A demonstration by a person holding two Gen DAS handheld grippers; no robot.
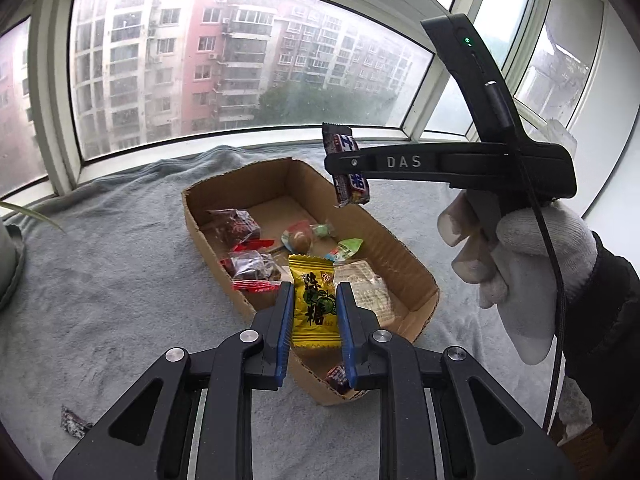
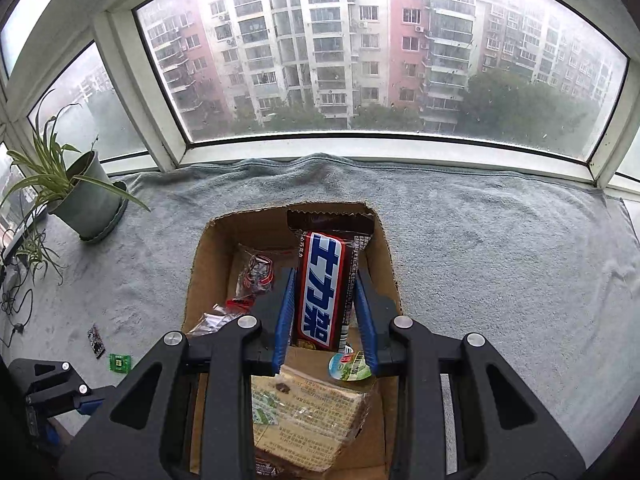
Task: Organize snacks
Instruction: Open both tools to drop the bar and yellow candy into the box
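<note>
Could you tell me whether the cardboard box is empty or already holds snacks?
Partly filled: the cardboard box holds several wrapped snacks, with bare floor showing.

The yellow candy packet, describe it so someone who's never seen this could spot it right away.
On the grey blanket below the window sits an open cardboard box of snacks. Above its near end, the left gripper pinches the yellow candy packet. It is the only bright yellow wrapper, printed with green fruit and dark characters.

left gripper (image 1: 312, 312) fingers clamped, right gripper (image 2: 324, 300) fingers clamped, gloved hand (image 1: 520, 264)
</note>
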